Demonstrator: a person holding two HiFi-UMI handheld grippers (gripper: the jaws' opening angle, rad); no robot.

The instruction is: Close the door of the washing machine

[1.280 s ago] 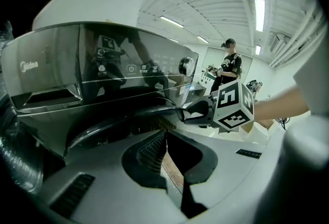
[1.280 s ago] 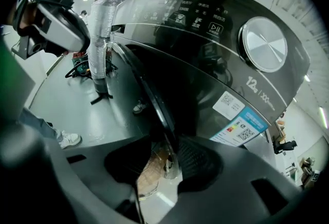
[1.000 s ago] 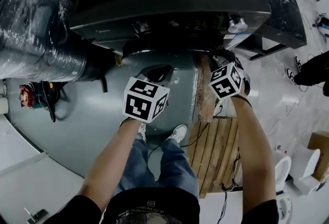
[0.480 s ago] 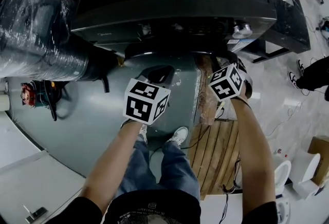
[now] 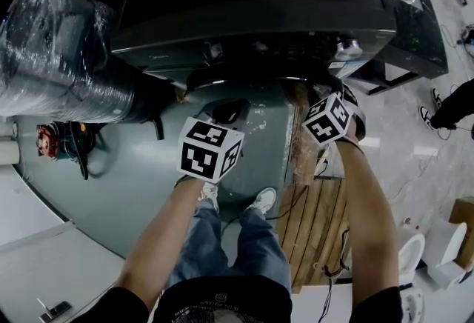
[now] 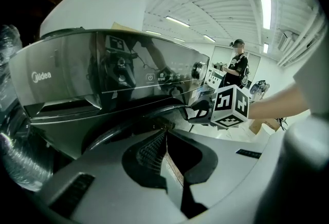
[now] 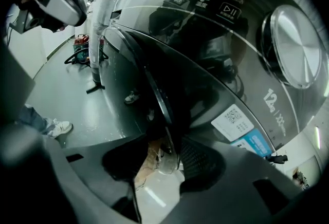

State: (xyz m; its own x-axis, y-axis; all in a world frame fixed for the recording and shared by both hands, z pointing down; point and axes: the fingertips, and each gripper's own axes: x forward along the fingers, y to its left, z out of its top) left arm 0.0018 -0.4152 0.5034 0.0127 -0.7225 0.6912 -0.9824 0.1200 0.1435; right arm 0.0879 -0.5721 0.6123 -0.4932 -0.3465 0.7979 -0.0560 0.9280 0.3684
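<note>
The dark washing machine [image 5: 252, 10] fills the top of the head view. Its round door [image 5: 244, 78] lies close against the front under the control panel; whether it is latched I cannot tell. My right gripper [image 5: 320, 88] is at the door's right edge. In the right gripper view the door rim [image 7: 157, 94] runs between the jaws of my right gripper [image 7: 165, 155]; they have just been opening and the pads stand off it. My left gripper [image 5: 228, 110] hovers below the door's middle. In the left gripper view the jaws of my left gripper [image 6: 165, 136] meet, with nothing between them.
A big plastic-wrapped cylinder [image 5: 59, 55] lies to the machine's left, with a red tool and cables [image 5: 48, 144] on the floor beside it. A wooden pallet [image 5: 318, 218] lies under my right arm. My shoes [image 5: 263, 201] are near the door. A bystander [image 6: 237, 63] stands beyond.
Both marker cubes stay almost where they were. The head view has shifted slightly, so the machine and the wrapped cylinder sit a little lower in the picture.
</note>
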